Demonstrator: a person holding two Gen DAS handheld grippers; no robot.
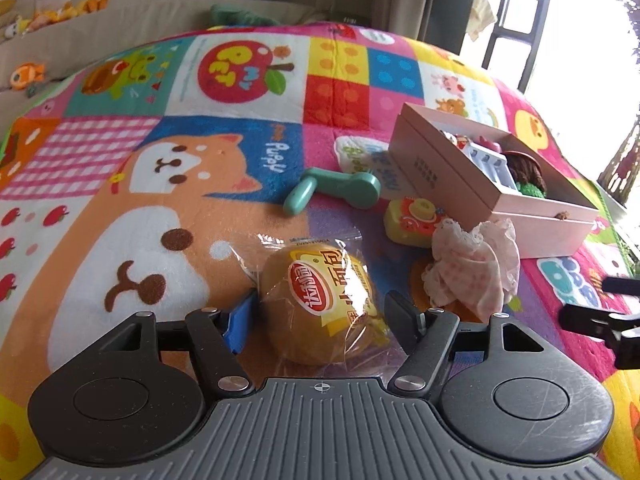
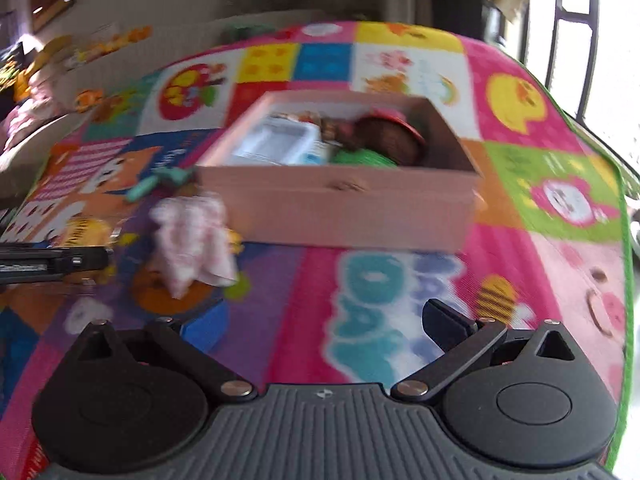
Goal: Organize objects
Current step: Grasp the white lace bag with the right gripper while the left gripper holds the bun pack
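A round bread bun [image 1: 320, 304] in a clear wrapper with a red and yellow label lies on the colourful play mat [image 1: 160, 152]. My left gripper [image 1: 320, 316] is shut on the bun, one pad at each side. Past it lie a teal toy [image 1: 336, 190], a yellow toy camera [image 1: 412, 220] and a crumpled pink lace cloth [image 1: 472, 264]. An open pink box [image 1: 460, 184] holds a white item, a brown knitted piece and something green. In the blurred right wrist view, my right gripper [image 2: 324, 324] is open and empty over the mat, short of the box [image 2: 340, 208].
The right gripper's black fingers [image 1: 596, 316] show at the left wrist view's right edge. A beige sofa [image 1: 100, 32] with small plush toys backs the mat. A window with dark bars [image 2: 568, 20] stands at the right, beyond the mat's green border [image 2: 624, 240].
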